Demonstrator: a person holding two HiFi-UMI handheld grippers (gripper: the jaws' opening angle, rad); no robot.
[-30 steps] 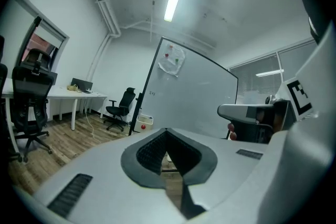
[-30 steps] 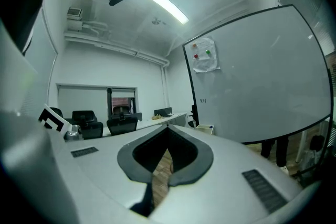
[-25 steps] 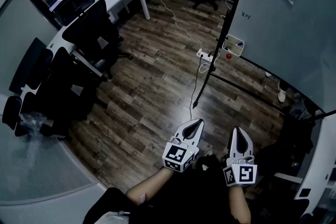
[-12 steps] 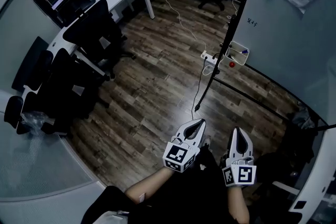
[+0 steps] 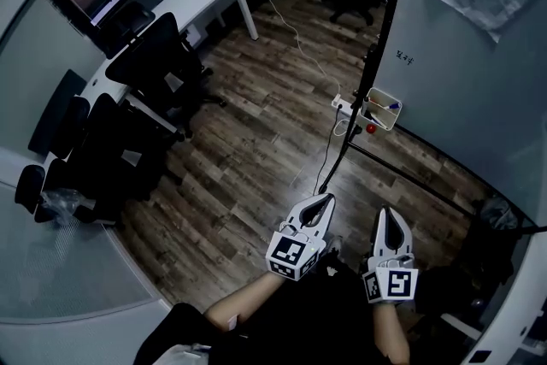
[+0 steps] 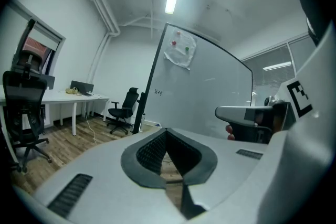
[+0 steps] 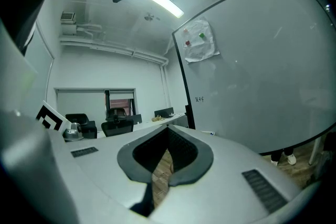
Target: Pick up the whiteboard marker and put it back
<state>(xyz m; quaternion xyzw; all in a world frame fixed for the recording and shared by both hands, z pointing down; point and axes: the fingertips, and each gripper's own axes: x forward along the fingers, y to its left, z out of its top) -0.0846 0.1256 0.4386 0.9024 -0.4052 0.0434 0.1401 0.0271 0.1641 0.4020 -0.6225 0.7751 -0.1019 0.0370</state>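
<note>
Since the earlier frames the tray (image 5: 379, 112) on the whiteboard (image 5: 461, 47) stand has slid down the head view, nearer both grippers, which keep their place at 6 o'clock. The left gripper (image 5: 321, 200) has its fingers pressed tip to tip with nothing between them. The right gripper (image 5: 389, 214) is likewise closed and empty. The whiteboard marker (image 5: 391, 107) shows only as a small blue-tipped stroke in the tray, at 1 o'clock from the grippers and well apart from them; its body is too small to make out. The whiteboard is cut off at the right edge. The forearms (image 5: 244, 308) fade into shadow at the bottom.
</note>
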